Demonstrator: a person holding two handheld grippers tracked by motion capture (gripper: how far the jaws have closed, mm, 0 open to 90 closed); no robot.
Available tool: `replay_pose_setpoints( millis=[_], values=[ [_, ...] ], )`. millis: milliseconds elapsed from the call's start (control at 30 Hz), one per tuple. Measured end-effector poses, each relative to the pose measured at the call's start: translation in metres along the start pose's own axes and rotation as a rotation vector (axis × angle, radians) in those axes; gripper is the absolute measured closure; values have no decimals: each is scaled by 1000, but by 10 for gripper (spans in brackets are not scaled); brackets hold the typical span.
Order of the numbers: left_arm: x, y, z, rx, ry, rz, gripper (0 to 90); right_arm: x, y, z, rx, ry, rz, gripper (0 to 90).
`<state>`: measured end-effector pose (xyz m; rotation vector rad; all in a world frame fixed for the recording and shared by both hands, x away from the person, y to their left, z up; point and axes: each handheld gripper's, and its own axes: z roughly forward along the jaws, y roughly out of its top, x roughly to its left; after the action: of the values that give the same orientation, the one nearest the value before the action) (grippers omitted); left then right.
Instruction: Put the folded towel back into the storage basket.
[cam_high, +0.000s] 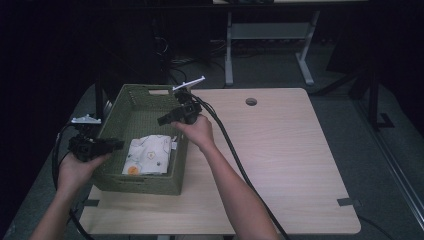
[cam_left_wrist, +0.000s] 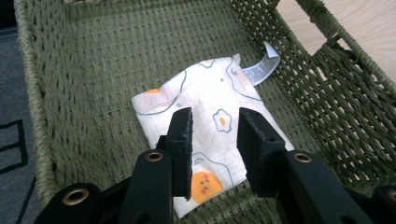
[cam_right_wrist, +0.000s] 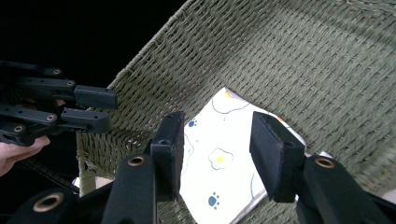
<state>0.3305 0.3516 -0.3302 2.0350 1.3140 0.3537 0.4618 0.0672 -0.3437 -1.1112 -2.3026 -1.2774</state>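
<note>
While the folded cloth (cam_high: 149, 155) is lying flat on the basket (cam_high: 116, 179) floor, lower centre-left of the high view, both grippers are hovering over the rim with nothing in them. The cloth's long axis is running from the near wall toward the far wall, tag end pointing away. The left gripper (cam_high: 116, 144) is sitting at the basket's left wall, just left of the cloth, and looks nearer; the right gripper (cam_high: 164, 120) is hanging above and right of it, pointing in and down. In the left gripper view the jaws are standing partly apart, cloth (cam_left_wrist: 205, 126) showing between them, untouched. Same in the right gripper view: jaws released, cloth (cam_right_wrist: 219, 163) below the gap, no contact.
</note>
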Motion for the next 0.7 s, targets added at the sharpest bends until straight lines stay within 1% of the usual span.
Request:
replay_pose_setpoints(
  millis=[167, 267, 333, 467, 567, 700],
  values=[
    [-3, 1, -2, -10, -11, 4, 662, 2, 0, -9, -19, 12, 4, 555],
    [-6, 5, -3, -18, -18, 9, 654, 2, 0, -15, -33, 18, -10, 555],
    [-8, 7, -3, -20, -26, 12, 647, 2, 0, -19, -39, 20, -10, 551],
    [-16, 10, -2, -33, -47, 17, 618, 1, -1, -29, -54, 29, -14, 536],
    [-21, 13, -1, -38, -59, 22, 594, -1, -4, -37, -60, 38, -6, 520],
    [-30, 16, 1, -51, -68, 27, 538, -5, -8, -48, -72, 44, -1, 489]
  ],
)
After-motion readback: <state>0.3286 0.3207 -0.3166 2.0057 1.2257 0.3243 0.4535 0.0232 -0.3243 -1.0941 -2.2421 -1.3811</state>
